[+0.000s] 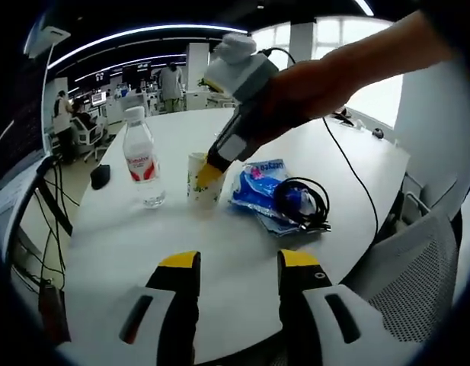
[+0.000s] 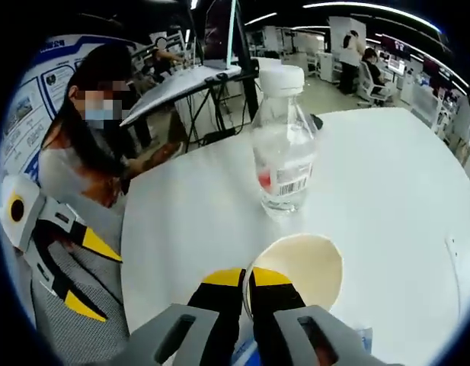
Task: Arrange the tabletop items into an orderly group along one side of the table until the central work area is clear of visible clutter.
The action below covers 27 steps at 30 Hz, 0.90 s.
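A paper cup (image 1: 198, 187) stands on the white table (image 1: 120, 244) between a clear water bottle (image 1: 141, 156) and a blue packet (image 1: 257, 185). A hand brings my right gripper (image 1: 208, 171) down from the upper right onto the cup. In the right gripper view it (image 2: 247, 278) is shut on the near rim of the cup (image 2: 307, 263), one jaw inside and one outside. The bottle (image 2: 284, 152) stands upright just beyond. My left gripper (image 1: 239, 263) hovers open over the table's near edge, holding nothing, and also appears at the left (image 2: 90, 274).
A coiled black cable (image 1: 305, 204) lies on the blue packet. A black mouse (image 1: 100, 176) sits near the table's left edge. A grey mesh chair (image 1: 417, 267) stands at the right. A cord (image 1: 349, 164) runs across the table's far side. A person (image 2: 90, 152) sits close by.
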### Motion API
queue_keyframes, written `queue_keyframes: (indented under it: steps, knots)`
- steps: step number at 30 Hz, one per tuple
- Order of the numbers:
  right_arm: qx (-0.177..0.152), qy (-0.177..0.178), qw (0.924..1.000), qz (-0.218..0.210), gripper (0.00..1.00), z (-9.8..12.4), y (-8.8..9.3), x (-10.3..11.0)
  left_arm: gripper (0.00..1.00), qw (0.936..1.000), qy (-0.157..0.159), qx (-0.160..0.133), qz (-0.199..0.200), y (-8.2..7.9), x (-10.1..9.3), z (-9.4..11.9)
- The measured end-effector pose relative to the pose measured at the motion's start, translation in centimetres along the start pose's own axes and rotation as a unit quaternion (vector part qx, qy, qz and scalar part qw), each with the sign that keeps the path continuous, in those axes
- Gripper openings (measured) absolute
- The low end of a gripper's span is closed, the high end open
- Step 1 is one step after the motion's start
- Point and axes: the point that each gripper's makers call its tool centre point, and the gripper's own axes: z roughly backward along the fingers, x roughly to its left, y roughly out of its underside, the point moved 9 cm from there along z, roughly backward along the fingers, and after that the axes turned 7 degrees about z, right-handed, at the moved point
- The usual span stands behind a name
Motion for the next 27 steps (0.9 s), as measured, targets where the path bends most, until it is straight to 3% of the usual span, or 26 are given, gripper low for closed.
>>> queue_keyframes:
  steps: [9, 27]
  knots:
    - [0.050, 0.012, 0.9953, 0.082, 0.00, -1.7, -1.1, -0.5, 0.39, 1.0000, -0.002, 0.000, 0.007, 0.0, 0.3, 0.0]
    - [0.079, 0.031, 0.9900, 0.112, 0.01, -3.6, -2.3, -2.7, 0.37, 0.9997, -0.007, -0.004, 0.023, 0.1, 0.6, -0.2]
